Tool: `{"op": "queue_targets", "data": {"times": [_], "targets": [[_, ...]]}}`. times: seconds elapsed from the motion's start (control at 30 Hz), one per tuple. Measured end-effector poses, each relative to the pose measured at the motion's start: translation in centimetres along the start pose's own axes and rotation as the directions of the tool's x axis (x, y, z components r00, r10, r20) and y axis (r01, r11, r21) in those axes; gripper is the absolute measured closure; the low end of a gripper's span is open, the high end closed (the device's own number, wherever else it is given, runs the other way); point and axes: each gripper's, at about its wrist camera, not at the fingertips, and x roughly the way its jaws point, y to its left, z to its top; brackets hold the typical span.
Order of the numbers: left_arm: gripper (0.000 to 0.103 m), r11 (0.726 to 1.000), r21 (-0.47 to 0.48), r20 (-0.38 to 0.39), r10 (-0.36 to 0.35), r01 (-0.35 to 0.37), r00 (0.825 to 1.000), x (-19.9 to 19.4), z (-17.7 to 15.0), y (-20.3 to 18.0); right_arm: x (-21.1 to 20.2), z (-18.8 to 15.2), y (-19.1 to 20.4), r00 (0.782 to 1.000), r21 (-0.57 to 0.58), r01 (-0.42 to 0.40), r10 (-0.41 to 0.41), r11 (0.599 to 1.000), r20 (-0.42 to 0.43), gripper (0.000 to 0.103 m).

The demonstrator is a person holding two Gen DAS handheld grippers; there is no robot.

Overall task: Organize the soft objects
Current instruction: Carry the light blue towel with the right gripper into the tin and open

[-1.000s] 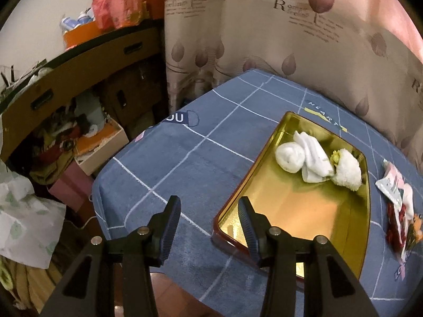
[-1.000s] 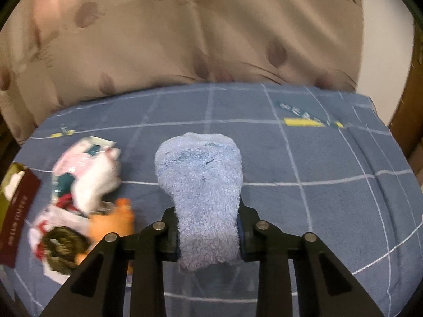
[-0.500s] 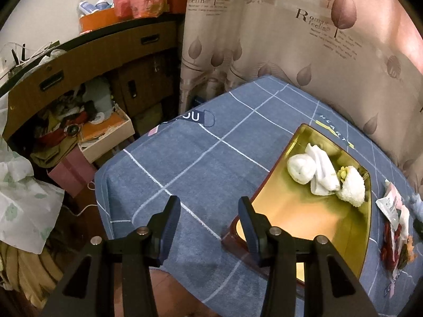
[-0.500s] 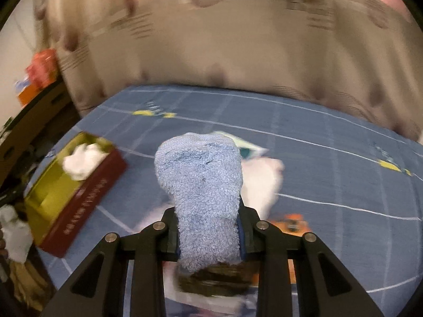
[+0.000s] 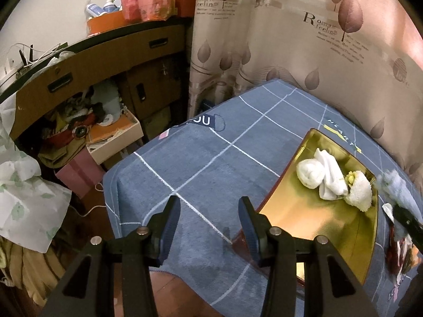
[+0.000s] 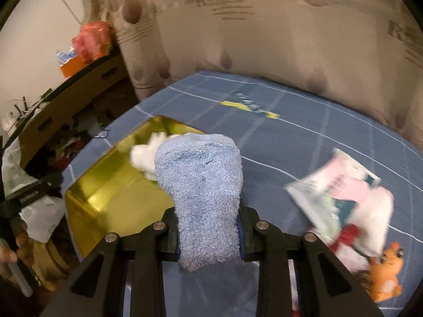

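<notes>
Moved since a second ago: right tool (image 6: 208, 233), with blue towel (image 6: 201, 192), swung from the pile of packets (image 6: 341, 192) toward the gold tray (image 6: 105, 192); left tool (image 5: 208, 224) hardly shifted.

Right tool: clamped on the blue towel, roll's long axis running forward along the fingers.
Left tool: fingers apart, empty, above the blue-clothed counter (image 5: 201, 158) at the tray's near corner.
Tray: ahead-left of the right tool, holding white towels (image 5: 325, 177) at its far end.
Nearer hand: right, judged.
</notes>
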Motion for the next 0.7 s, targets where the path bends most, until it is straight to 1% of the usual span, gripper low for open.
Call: {"op": "queue_targets", "data": {"times": [0.1,0.27,0.4,0.5,0.6,0.7], "targets": [[0.056,1.000,-0.001,-0.002,-0.005,0.005,1.000,0.1,0.0,0.1,1.2,1.1,2.3,0.999,-0.023,-0.038,0.038,0.999,-0.007,0.076],[0.056,1.000,-0.003,-0.003,-0.008,0.008,1.000,0.0,0.0,0.1,3.0,2.7,5.7,0.997,-0.067,-0.073,0.072,0.995,-0.018,0.076],[0.056,1.000,-0.008,-0.003,-0.011,0.011,1.000,0.1,0.0,0.0,4.3,3.2,7.2,0.996,-0.073,-0.086,0.085,0.994,-0.030,0.075],[0.056,1.000,-0.012,-0.005,-0.015,0.015,1.000,0.2,0.0,0.0,5.6,3.0,7.6,0.994,-0.068,-0.096,0.092,0.993,-0.058,0.073],[0.056,1.000,-0.010,-0.003,-0.016,0.016,1.000,0.1,0.0,-0.1,6.6,2.7,7.8,0.993,-0.073,-0.091,0.085,0.993,-0.081,0.068],[0.056,1.000,-0.005,-0.003,-0.014,0.014,1.000,0.1,0.0,-0.1,6.8,2.4,7.6,0.993,-0.063,-0.088,0.083,0.994,-0.078,0.052]]}}
